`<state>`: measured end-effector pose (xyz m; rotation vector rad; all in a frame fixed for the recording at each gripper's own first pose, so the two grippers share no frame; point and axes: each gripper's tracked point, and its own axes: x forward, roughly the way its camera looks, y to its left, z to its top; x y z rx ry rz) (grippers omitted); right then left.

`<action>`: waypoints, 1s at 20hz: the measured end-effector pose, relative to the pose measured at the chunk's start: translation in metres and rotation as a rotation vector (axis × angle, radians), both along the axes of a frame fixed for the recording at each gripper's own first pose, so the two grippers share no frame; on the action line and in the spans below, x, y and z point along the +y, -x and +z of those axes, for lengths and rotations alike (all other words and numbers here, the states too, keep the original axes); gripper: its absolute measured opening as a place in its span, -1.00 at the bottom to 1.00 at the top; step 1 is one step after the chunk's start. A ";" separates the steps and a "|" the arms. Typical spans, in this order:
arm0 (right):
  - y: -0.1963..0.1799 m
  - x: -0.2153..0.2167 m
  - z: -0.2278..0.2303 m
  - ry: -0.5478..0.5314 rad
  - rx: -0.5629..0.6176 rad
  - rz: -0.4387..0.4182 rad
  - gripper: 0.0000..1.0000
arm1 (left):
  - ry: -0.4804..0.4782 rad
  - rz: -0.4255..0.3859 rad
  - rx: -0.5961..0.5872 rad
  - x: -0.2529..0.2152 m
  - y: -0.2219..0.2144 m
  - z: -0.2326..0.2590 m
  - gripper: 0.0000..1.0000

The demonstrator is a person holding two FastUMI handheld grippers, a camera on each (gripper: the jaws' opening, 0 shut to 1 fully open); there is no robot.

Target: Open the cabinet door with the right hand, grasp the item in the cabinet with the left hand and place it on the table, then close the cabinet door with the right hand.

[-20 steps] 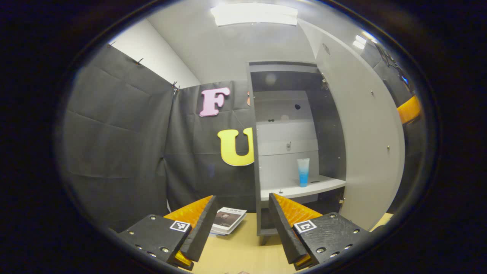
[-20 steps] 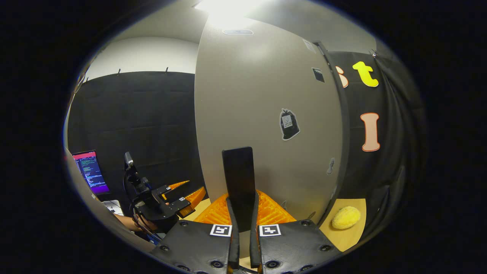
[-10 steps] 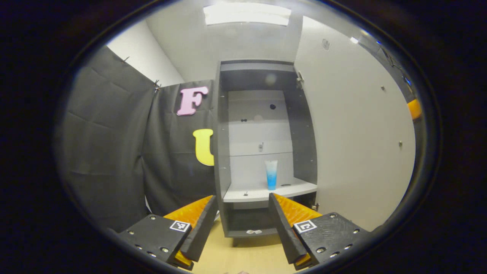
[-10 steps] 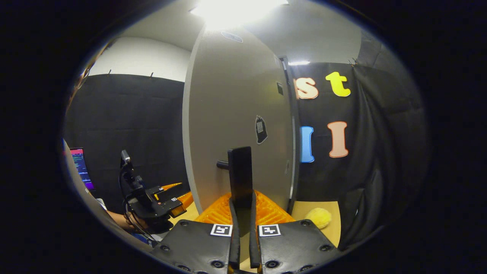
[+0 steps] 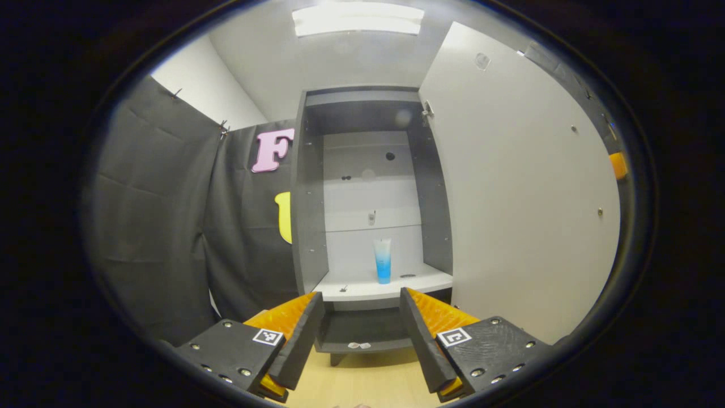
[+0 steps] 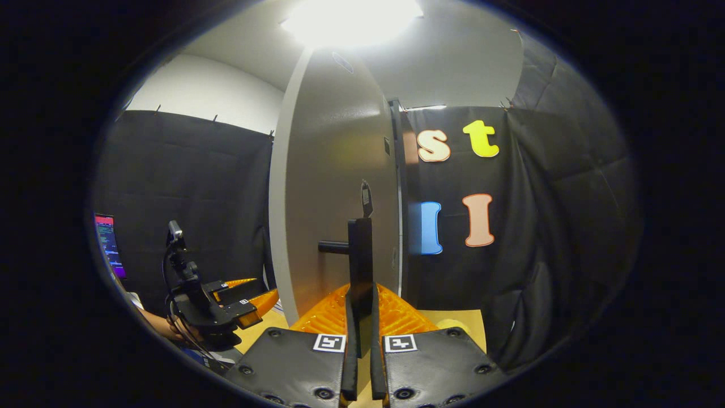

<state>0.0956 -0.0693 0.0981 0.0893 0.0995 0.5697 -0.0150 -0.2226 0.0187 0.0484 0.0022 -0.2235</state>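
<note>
Meanwhile right gripper clamped door handle, cabinet door swung wide; left gripper gaped, tube at twelve o'clock, reach-in likely next.

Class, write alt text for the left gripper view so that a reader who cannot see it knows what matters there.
An open grey cabinet stands straight ahead, its door swung wide to the right, with a blue and clear tube standing upright on the white shelf. The left gripper is open in the foreground, short of the shelf, above a wooden table.
</note>
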 end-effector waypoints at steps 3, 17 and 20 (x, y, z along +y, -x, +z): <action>0.010 -0.016 0.008 -0.016 -0.042 0.007 -0.33 | -0.013 0.011 0.004 -0.003 -0.014 0.004 0.62; -0.001 -0.186 -0.042 -0.002 0.026 -0.612 0.95 | -0.015 -0.065 0.054 -0.062 -0.183 -0.011 0.62; -0.010 -0.190 -0.045 -0.036 0.056 -0.659 0.95 | -0.001 -0.079 0.055 -0.074 -0.223 -0.018 0.62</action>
